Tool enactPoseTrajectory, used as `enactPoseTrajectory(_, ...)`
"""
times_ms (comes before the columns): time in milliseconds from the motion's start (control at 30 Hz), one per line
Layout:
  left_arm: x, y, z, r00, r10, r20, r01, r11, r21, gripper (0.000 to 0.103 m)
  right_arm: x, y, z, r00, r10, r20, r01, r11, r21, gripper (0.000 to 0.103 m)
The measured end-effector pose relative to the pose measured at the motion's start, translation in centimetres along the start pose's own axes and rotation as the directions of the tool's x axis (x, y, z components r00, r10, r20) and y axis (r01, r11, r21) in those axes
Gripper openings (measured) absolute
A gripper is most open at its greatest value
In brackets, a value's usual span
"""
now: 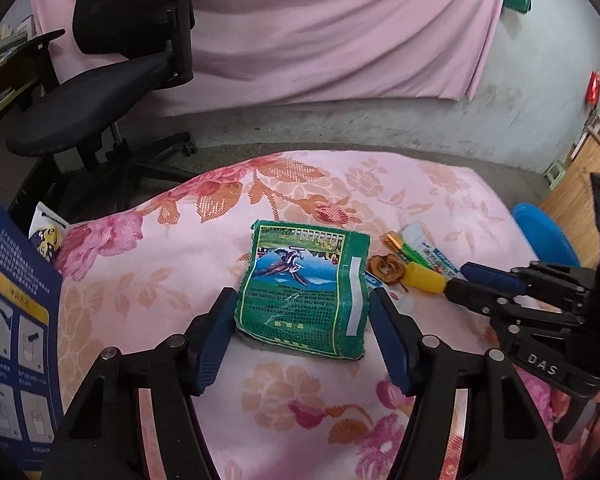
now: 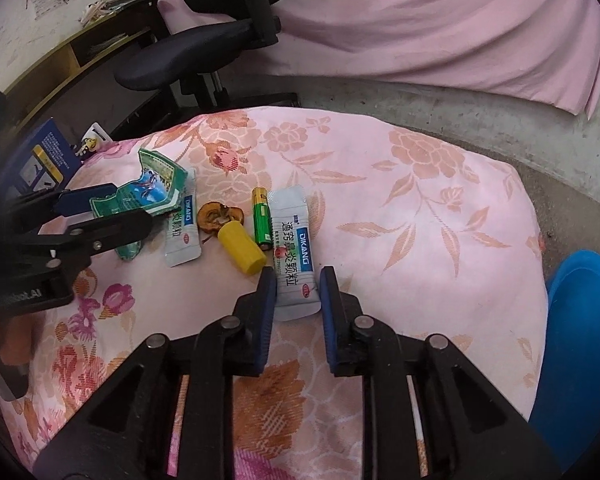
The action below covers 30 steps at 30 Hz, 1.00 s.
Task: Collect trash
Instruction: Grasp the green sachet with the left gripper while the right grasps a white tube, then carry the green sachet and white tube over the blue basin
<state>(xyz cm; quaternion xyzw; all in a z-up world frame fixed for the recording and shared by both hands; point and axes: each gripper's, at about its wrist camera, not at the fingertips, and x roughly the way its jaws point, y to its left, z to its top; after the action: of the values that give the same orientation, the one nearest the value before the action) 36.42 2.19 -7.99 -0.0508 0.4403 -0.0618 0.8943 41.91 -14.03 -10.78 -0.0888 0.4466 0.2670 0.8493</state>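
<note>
**On the flowered desk, two sets of tongs straddled the litter**

Across the pink floral cloth [image 2: 420,216] covering the desk, the trash lay in a loose row. The left tongs [image 1: 302,300] stood apart, one blue pad on each side of a crumpled green packet [image 1: 306,288], not visibly pressing it. The packet's long axis ran away from the left wrist camera, its printed face up.

The right tongs [image 2: 298,280] were also apart, flanking the near end of a white sachet [image 2: 294,256]; whether the pads touched it could not be told. The sachet pointed lengthwise straight away from the right wrist camera. Just beside it lay a green battery [image 2: 261,218], roughly parallel, gold end farthest. A yellow cap [image 2: 241,246] lay tilted across, close to the battery's near end. A dried brown fruit ring [image 2: 220,216] sat flat behind the cap, and a second white sachet [image 2: 182,232] lay between the ring and the packet.

A blue bin [image 2: 580,344] stood past the right edge.
</note>
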Motion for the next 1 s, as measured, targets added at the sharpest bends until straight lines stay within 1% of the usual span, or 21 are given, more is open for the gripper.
enactPoseTrajectory(167, -1.6, 0.1, -0.4, 0.999, -0.017, 0.035, 0.018, 1.0, -0.011, 0.06, -1.4, 0.2, -0.4, 0.998, -0.016, 0.06, 0.016, 1.0, -0.004, 0.045)
enactPoseTrajectory(200, -1.9, 0.0, -0.4, 0.999, -0.016, 0.047, 0.017, 1.0, -0.01, 0.06, -2.1, 0.2, -0.6, 0.996, -0.026, 0.091, 0.027, 1.0, -0.004, 0.045)
enactPoseTrajectory(233, -2.4, 0.0, -0.5, 0.998, -0.013, 0.066, 0.014, 1.0, -0.01, 0.06, -2.5, 0.3, -0.6, 0.993, -0.033, 0.116, 0.034, 0.999, -0.006, 0.045)
enactPoseTrajectory(300, -3.8, 0.1, -0.7, 0.991, -0.013, 0.131, 0.015, 1.0, -0.013, 0.06, -3.8, 0.5, -0.8, 0.982, -0.049, 0.18, 0.052, 0.999, -0.013, 0.045)
enactPoseTrajectory(333, -4.3, -0.2, -0.8, 0.988, -0.009, 0.154, 0.011, 1.0, -0.013, 0.06, -4.5, 0.8, -1.0, 0.974, -0.064, 0.218, 0.069, 0.997, -0.018, 0.045)
enactPoseTrajectory(367, -5.1, -0.3, -0.9, 0.981, -0.003, 0.194, 0.006, 1.0, -0.013, 0.06, -5.3, 0.9, -1.1, 0.964, -0.071, 0.255, 0.079, 0.997, -0.023, 0.045)
enactPoseTrajectory(400, -5.6, -0.5, -1.0, 0.975, -0.004, 0.222, 0.007, 1.0, -0.013, 0.06, -6.3, 1.1, -1.5, 0.948, -0.081, 0.307, 0.095, 0.995, -0.029, 0.045)
enactPoseTrajectory(433, -6.3, -0.6, -1.1, 0.967, -0.006, 0.255, 0.011, 1.0, -0.017, 0.06, -7.0, 1.2, -1.7, 0.936, -0.09, 0.341, 0.106, 0.994, -0.031, 0.045)
enactPoseTrajectory(467, -6.8, -0.8, -1.1, 0.958, -0.009, 0.287, 0.018, 1.0, -0.026, 0.06, -7.9, 1.4, -2.0, 0.915, -0.1, 0.391, 0.121, 0.992, -0.029, 0.045)
enactPoseTrajectory(500, -7.6, -1.0, -1.1, 0.944, -0.018, 0.329, 0.032, 0.999, -0.037, 0.06, -9.3, 1.6, -2.5, 0.877, -0.117, 0.467, 0.144, 0.989, -0.023, 0.045)
enactPoseTrajectory(533, -8.3, -1.1, -1.2, 0.93, -0.023, 0.367, 0.043, 0.998, -0.046, 0.06, -10.2, 1.9, -2.8, 0.846, -0.12, 0.519, 0.152, 0.988, -0.02, 0.045)
enactPoseTrajectory(600, -9.8, -1.6, -1.3, 0.895, -0.023, 0.446, 0.052, 0.997, -0.052, 0.06, -12.3, 2.0, -3.5, 0.775, -0.14, 0.616, 0.18, 0.984, -0.003, 0.045)
enactPoseTrajectory(633, -10.9, -2.2, -1.4, 0.865, -0.021, 0.502, 0.05, 0.998, -0.044, 0.06, -13.3, 2.0, -3.9, 0.735, -0.148, 0.661, 0.191, 0.982, 0.007, 0.045)
enactPoseTrajectory(667, -11.8, -2.7, -1.4, 0.843, -0.021, 0.537, 0.046, 0.998, -0.033, 0.06, -14.1, 2.1, -4.1, 0.704, -0.153, 0.694, 0.197, 0.98, 0.017, 0.045)
enactPoseTrajectory(700, -12.6, -3.2, -1.4, 0.821, -0.02, 0.57, 0.04, 0.999, -0.022, 0.06, -15.2, 2.0, -4.4, 0.662, -0.161, 0.732, 0.2, 0.979, 0.034, 0.045)
enactPoseTrajectory(733, -13.5, -3.8, -1.5, 0.794, -0.019, 0.608, 0.028, 1.0, -0.007, 0.06, -15.8, 1.8, -4.7, 0.639, -0.165, 0.752, 0.2, 0.979, 0.044, 0.045)
enactPoseTrajectory(800, -15.2, -5.4, -1.6, 0.736, -0.023, 0.677, 0.002, 1.0, 0.031, 0.06, -17.2, 1.4, -5.2, 0.581, -0.187, 0.793, 0.213, 0.974, 0.073, 0.045)
enactPoseTrajectory(833, -15.6, -5.9, -1.6, 0.72, -0.025, 0.694, -0.004, 0.999, 0.041, 0.06, -17.6, 1.2, -5.4, 0.566, -0.197, 0.801, 0.22, 0.972, 0.084, 0.045)
enactPoseTrajectory(900, -16.6, -7.5, -1.8, 0.679, -0.04, 0.733, -0.019, 0.997, 0.072, 0.06, -18.5, 0.7, -5.9, 0.531, -0.223, 0.818, 0.225, 0.967, 0.117, 0.045)
enactPoseTrajectory(933, -17.1, -8.1, -2.0, 0.664, -0.047, 0.747, -0.021, 0.996, 0.082, 0.06, -18.8, 0.6, -6.0, 0.524, -0.23, 0.82, 0.225, 0.966, 0.127, 0.045)
enactPoseTrajectory(1000, -17.6, -9.0, -2.3, 0.645, -0.06, 0.762, -0.023, 0.995, 0.098, 0.06, -19.3, 0.4, -6.3, 0.504, -0.255, 0.825, 0.233, 0.96, 0.154, 0.045)
